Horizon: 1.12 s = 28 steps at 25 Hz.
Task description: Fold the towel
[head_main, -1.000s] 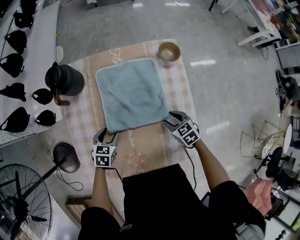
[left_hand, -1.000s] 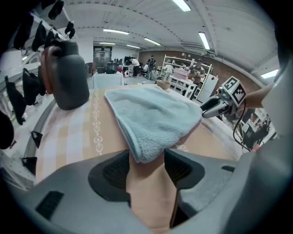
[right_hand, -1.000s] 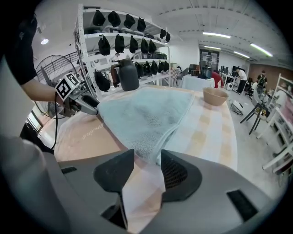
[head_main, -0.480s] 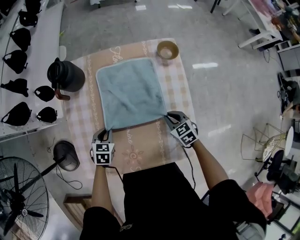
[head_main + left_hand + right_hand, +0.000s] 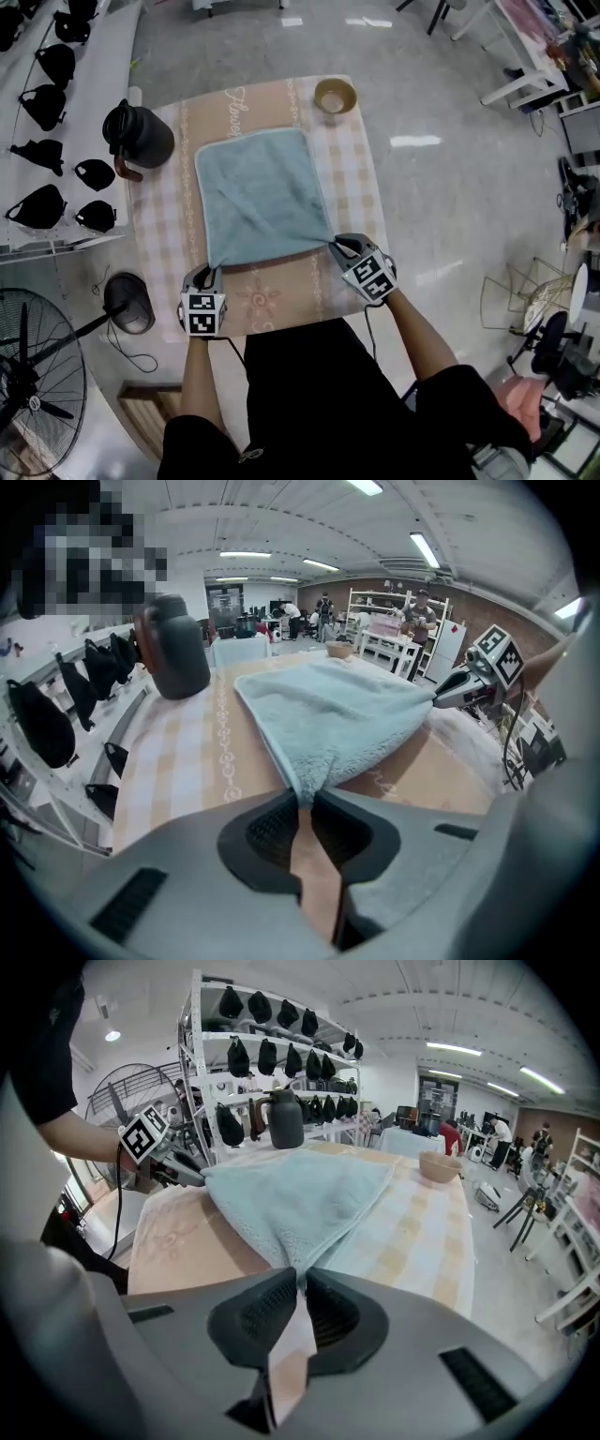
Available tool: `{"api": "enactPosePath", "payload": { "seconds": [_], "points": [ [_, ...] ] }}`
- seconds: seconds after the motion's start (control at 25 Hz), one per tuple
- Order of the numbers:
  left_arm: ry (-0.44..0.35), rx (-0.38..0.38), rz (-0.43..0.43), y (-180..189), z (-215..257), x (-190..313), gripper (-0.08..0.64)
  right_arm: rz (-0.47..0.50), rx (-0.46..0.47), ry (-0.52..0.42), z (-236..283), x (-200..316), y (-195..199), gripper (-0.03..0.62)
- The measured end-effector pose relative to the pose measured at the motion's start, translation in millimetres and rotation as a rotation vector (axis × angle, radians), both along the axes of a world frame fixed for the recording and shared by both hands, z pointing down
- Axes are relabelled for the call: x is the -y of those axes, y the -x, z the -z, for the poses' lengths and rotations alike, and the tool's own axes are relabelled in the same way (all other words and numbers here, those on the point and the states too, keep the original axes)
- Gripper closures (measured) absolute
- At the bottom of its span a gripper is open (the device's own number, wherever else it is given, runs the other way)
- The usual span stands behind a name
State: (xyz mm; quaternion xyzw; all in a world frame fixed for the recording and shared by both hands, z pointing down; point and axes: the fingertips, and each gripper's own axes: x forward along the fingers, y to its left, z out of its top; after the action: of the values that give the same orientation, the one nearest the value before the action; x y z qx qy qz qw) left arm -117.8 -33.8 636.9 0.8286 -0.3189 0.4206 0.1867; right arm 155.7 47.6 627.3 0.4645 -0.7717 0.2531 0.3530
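A light blue towel (image 5: 262, 195) lies spread on the beige patterned tablecloth (image 5: 281, 300). My left gripper (image 5: 212, 275) is shut on the towel's near left corner (image 5: 307, 785), its jaws having just closed on it. On the near right corner (image 5: 292, 1260) my right gripper (image 5: 334, 245) is shut too, its jaws also just closed. Both near corners are lifted a little off the table, and the near edge hangs taut between the grippers. In the left gripper view the right gripper (image 5: 441, 697) shows across the towel; in the right gripper view the left gripper (image 5: 199, 1180) shows likewise.
A dark jug (image 5: 137, 136) stands at the table's far left. A small wooden bowl (image 5: 336, 96) sits at the far edge. A shelf with black masks (image 5: 56, 141) runs along the left. A fan (image 5: 37, 375) and a lamp (image 5: 129, 305) stand on the floor at left.
Both grippers closed on the towel's near corners and drew them toward me and slightly up. The towel's near edge now sits closer to the table's front.
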Motion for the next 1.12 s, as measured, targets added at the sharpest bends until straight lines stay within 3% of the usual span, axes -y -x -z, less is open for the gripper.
{"api": "enactPosePath", "payload": {
  "seconds": [0.52,0.8,1.12],
  "points": [
    [-0.027,0.003,0.085,25,21,-65,0.515,0.062,0.021,-0.021,18,-64,23,0.56],
    [-0.093,-0.057,0.102,16,54,-41,0.515,0.041,0.015,-0.08,41,-40,15,0.567],
    [-0.121,-0.083,0.11,0,70,22,0.518,0.0,-0.008,-0.136,64,24,-4,0.568]
  ]
}}
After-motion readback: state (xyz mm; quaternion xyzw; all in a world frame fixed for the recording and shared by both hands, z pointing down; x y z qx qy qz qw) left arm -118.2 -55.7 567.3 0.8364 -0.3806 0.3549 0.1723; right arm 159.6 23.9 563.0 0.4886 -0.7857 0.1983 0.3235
